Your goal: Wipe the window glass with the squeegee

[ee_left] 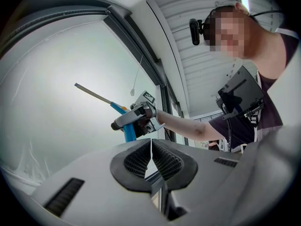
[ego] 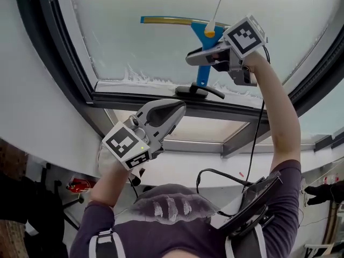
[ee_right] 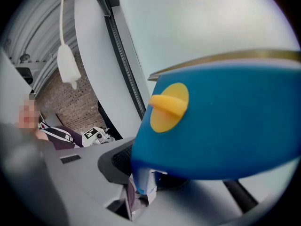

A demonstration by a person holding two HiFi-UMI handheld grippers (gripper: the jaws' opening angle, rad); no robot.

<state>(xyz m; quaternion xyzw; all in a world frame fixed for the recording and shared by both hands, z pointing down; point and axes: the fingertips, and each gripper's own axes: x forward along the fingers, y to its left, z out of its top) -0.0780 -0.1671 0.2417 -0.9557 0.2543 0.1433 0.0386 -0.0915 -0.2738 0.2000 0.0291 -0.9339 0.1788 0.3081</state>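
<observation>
While right gripper [ego: 200, 58] clamps blue handle of squeegee [ego: 202, 77], jaws narrow around it, blade lies crosswise high on window glass [ego: 123, 42], handle pointing down toward lower frame [ego: 156, 99]. Foamy residue [ego: 140, 75] below blade: stroke likely downward. Left gripper [ego: 176, 110] closed, empty, below frame, farther off.
</observation>
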